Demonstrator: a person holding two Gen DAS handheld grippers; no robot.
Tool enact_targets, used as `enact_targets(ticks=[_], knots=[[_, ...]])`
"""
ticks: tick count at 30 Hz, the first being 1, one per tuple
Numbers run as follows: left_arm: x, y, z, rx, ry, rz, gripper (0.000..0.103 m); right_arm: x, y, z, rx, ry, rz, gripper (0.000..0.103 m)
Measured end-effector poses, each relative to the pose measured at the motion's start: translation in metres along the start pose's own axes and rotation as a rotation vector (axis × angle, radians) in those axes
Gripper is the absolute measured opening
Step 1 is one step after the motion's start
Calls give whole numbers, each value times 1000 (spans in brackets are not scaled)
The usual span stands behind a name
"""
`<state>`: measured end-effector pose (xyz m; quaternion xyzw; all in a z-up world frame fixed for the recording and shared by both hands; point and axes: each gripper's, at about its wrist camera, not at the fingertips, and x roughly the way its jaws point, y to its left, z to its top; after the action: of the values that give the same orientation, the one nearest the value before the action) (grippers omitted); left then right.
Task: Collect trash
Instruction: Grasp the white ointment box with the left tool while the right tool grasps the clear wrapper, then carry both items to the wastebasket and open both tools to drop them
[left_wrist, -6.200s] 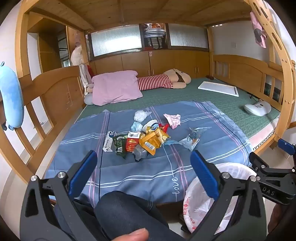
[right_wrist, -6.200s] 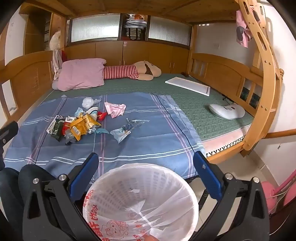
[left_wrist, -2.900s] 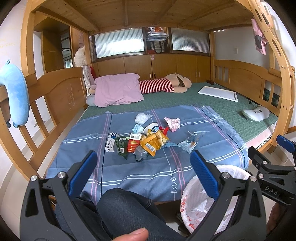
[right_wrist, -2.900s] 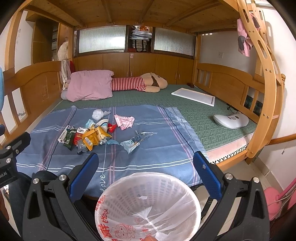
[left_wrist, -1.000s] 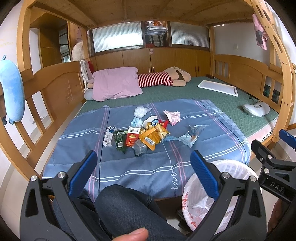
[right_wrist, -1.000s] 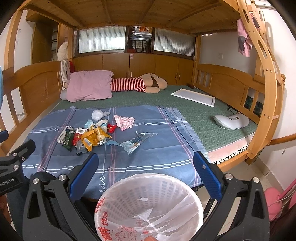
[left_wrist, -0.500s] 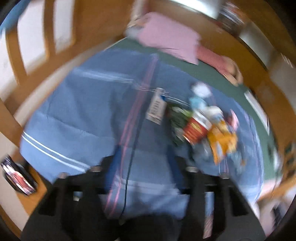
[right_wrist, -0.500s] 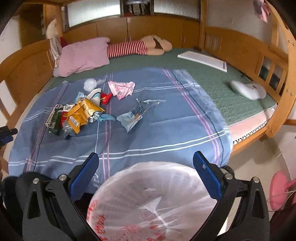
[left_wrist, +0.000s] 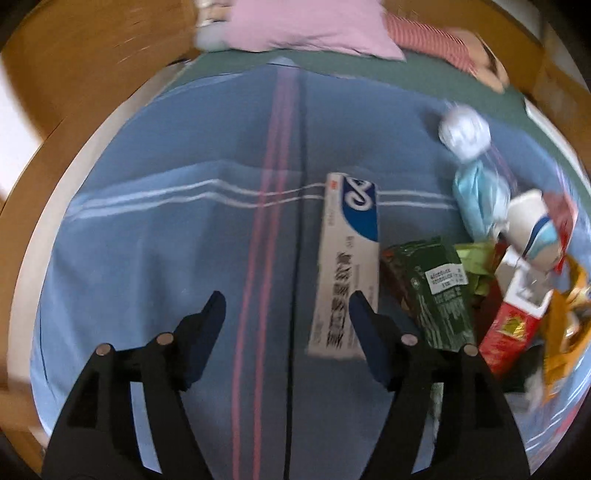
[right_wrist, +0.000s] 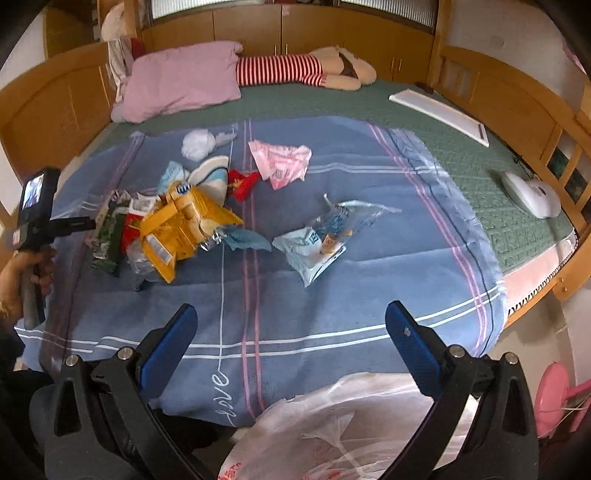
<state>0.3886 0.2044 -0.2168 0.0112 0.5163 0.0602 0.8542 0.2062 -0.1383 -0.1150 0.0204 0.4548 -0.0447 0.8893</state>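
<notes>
A pile of trash lies on the blue blanket (left_wrist: 147, 229). In the left wrist view a white and blue box (left_wrist: 347, 266) lies nearest, with a dark green packet (left_wrist: 439, 295) and a red carton (left_wrist: 513, 325) to its right. My left gripper (left_wrist: 286, 302) is open and empty, low over the blanket, its right finger beside the box's near end. My right gripper (right_wrist: 290, 317) is open and empty above the blanket's front edge. The yellow wrapper (right_wrist: 177, 225), pink wrapper (right_wrist: 282, 162) and clear packet (right_wrist: 321, 236) lie beyond it.
A white lined trash bin (right_wrist: 343, 432) stands on the floor below my right gripper. A pink pillow (right_wrist: 181, 77), a striped doll (right_wrist: 295, 68), a white board (right_wrist: 439, 114) and a white device (right_wrist: 532, 194) lie on the green mattress. Wooden bed rails run along both sides.
My left gripper has swung down and forward to the left end of the trash pile, close over the white box. My right gripper has tilted down toward the blanket, above the bin.
</notes>
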Motion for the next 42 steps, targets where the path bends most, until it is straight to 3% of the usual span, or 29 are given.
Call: enact_targets(ticks=[1,3,5,7,10,13,17,18,19,20,21,22,24,28,31,33,35,37,42], knots=[[3,-4,1,24,-6,-5,70,6,1,1,3,14,-1,100],[4,-10,4,61,-24,-44,60,17,3,3,1,27,-1,100],[3,-14,7,73,-11,-99,33,31,3,10,-4,25,-13,100],[-2,-16,3,88,-4,-96,31,48,-4,21,21,28,3,100],[-9,-27,-8,166,11,-100,10,80,-39,46,189,50,12,100],[-17,-26,-15,184,27,-112,8,123,-73,66,351,118,-10,100],[-31,-10,-21,126,27,-171,9,167,-76,77,366,183,-28,98],[-33,-3,-19,93,14,-177,10,175,-73,78,351,196,-48,84],[-35,3,-17,64,0,-180,19,182,-68,77,332,210,-71,72],[-36,11,-15,35,-13,-175,30,187,-64,75,318,222,-68,48],[-36,18,-13,3,-27,-154,50,188,-61,73,313,225,-54,38],[-34,25,-10,-27,-38,-130,60,185,-58,69,305,211,-50,37],[-28,31,-7,-75,-35,-113,61,178,-52,64,279,201,-23,23],[-10,27,1,-88,10,-132,64,152,-48,44,227,194,41,22],[-2,1,6,-17,7,-132,69,133,-47,30,214,192,73,22],[3,-16,7,45,2,-93,69,124,-48,17,211,191,84,22],[16,-28,4,82,41,-50,63,115,-46,6,205,191,92,22],[23,-33,2,77,71,-99,41,108,-40,-3,193,186,99,22],[1,-25,0,50,16,-70,40,90,-28,-8,163,154,96,22]])
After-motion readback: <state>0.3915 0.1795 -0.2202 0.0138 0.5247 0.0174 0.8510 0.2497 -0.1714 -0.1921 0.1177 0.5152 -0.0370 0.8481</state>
